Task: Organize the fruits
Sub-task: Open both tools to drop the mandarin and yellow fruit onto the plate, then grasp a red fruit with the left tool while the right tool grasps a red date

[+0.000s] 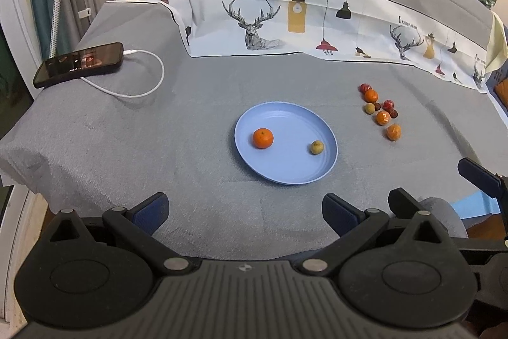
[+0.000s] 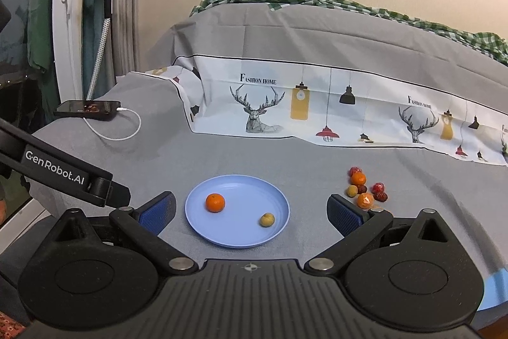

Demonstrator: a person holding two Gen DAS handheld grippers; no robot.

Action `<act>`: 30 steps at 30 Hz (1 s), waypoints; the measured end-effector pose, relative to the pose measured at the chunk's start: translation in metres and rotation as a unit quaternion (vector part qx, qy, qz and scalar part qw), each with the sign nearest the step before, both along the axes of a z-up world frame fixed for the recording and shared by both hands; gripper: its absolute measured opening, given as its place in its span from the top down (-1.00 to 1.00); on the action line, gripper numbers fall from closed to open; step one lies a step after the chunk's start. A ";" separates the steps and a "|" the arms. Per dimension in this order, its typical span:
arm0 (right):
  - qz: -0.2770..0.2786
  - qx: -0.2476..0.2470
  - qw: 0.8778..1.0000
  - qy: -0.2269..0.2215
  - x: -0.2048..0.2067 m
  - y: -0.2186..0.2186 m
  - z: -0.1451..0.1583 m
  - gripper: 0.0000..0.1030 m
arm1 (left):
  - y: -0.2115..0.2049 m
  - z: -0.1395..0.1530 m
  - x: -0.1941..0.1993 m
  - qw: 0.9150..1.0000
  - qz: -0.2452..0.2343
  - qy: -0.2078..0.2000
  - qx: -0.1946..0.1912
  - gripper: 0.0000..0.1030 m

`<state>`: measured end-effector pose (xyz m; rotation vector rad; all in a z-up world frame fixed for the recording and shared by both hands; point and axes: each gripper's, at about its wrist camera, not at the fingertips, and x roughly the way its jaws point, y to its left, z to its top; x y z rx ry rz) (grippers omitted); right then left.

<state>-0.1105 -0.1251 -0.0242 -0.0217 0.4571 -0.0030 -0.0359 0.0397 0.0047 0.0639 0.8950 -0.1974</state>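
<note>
Taking the blue plate (image 1: 327, 129) as the landmark and reading from the left: far to its left, at the edge of the grey-covered surface (image 1: 190, 104), lies a phone (image 1: 79, 63) with a white charging cable (image 1: 149, 84) looping toward the plate. The left gripper (image 1: 244, 213) hangs short of the plate's near rim, jaws spread wide and empty. On the plate, a mandarin (image 1: 263, 138) sits in the left half and a small yellow-green fruit (image 1: 317, 147) near the right rim, the two well apart. To the right of the plate, off it, the loose fruit cluster (image 1: 379, 108) waits on the cloth: more mandarins, dark red fruits and another yellowish one, touching or nearly so. The right gripper (image 2: 250, 212) also stands wide and empty, its right fingertip just in front of that cluster.

The step in hand looks like fetching the next fruit from the cluster. It would go best with the right gripper, which is nearer: pick an outer piece, such as the nearest mandarin (image 1: 393, 132), so the neighbours are not nudged into rolling; close gently, since round fruit slips and bruises; set it down in the plate's open middle, away from the two already there.

Readable writing: "FASHION HOME" (image 2: 257, 79) on the deer-printed cloth behind the plate, and "GenRobot.AI" (image 2: 54, 168) on the left gripper's arm, seen from the right wrist.
</note>
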 end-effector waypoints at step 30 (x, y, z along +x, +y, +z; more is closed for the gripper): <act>-0.127 0.092 0.986 0.060 0.050 -0.116 -0.037 -0.97 | -0.062 -0.031 0.073 0.999 -0.029 0.040 0.016 -0.99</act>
